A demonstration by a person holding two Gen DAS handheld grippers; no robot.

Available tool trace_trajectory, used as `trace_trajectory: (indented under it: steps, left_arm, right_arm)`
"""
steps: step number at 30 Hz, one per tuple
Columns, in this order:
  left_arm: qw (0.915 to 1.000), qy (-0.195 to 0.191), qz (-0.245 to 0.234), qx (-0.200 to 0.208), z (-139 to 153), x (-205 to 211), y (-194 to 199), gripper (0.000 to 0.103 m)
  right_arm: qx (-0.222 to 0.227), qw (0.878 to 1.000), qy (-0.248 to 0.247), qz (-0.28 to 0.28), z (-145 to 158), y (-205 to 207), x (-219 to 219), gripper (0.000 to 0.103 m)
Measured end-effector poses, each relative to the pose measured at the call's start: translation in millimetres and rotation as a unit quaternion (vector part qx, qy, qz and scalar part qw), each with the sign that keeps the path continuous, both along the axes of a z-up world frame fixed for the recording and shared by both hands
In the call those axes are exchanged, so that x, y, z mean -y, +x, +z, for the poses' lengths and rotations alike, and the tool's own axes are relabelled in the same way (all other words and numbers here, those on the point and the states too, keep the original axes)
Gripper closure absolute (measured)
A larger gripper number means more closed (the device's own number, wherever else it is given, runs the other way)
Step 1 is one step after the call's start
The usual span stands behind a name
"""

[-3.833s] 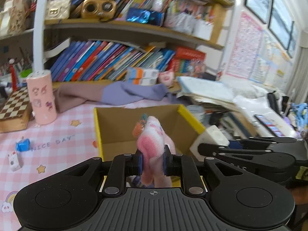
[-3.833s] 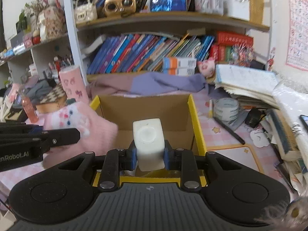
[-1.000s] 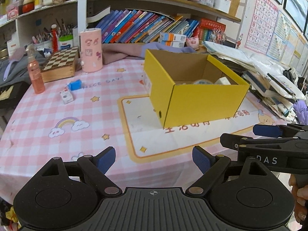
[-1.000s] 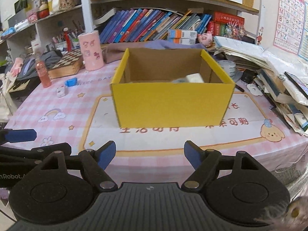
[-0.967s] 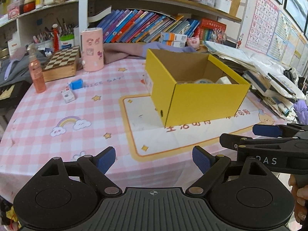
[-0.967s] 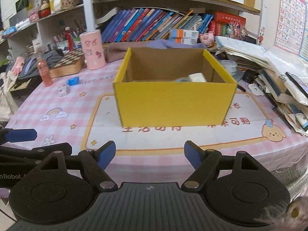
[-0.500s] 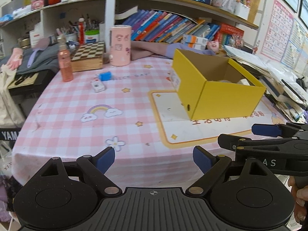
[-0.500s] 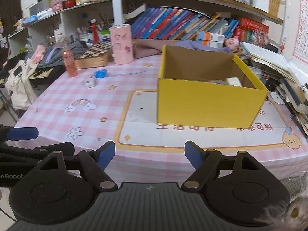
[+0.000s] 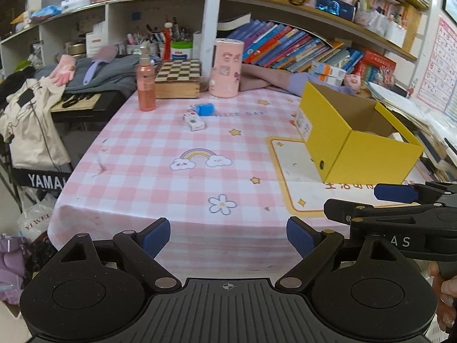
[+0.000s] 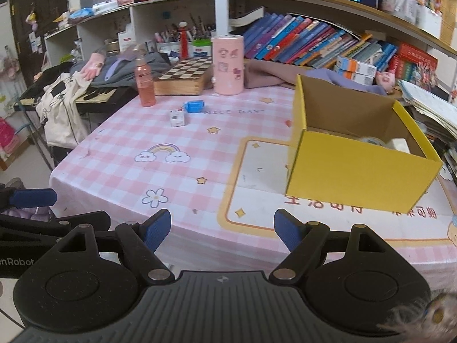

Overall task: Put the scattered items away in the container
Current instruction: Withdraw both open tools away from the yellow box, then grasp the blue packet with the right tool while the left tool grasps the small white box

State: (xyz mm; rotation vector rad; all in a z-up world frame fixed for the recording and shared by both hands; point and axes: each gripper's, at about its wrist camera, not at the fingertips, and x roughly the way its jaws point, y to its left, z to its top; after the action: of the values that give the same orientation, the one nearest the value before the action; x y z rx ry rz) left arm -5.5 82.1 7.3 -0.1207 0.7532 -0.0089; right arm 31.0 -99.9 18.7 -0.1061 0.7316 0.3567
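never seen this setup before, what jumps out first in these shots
The yellow box stands open on the right of the pink checked tablecloth, with a few items just visible inside. Farther back on the left lie a blue item and a white item, still loose. Both grippers, left and right, hang at the near edge, jaws open and empty.

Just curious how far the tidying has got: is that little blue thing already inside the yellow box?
No, the little blue thing sits out on the pink checked tablecloth, well left of the yellow box, beside a small white item.
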Motion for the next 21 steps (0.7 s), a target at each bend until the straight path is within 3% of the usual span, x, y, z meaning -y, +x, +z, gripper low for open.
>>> trace_trajectory:
  steps: [11, 21]
  left_arm:
    - [0.9999, 0.005, 0.013, -0.010, -6, -9, 20, 0.012]
    - [0.9996, 0.012, 0.022, -0.016, -10, -24, 73, 0.012]
  right_arm:
    - [-0.007, 1.000, 0.005, 0.013, -8, 28, -13, 0.024]
    - [-0.010, 1.000, 0.011, 0.022, -9, 88, -33, 0.025]
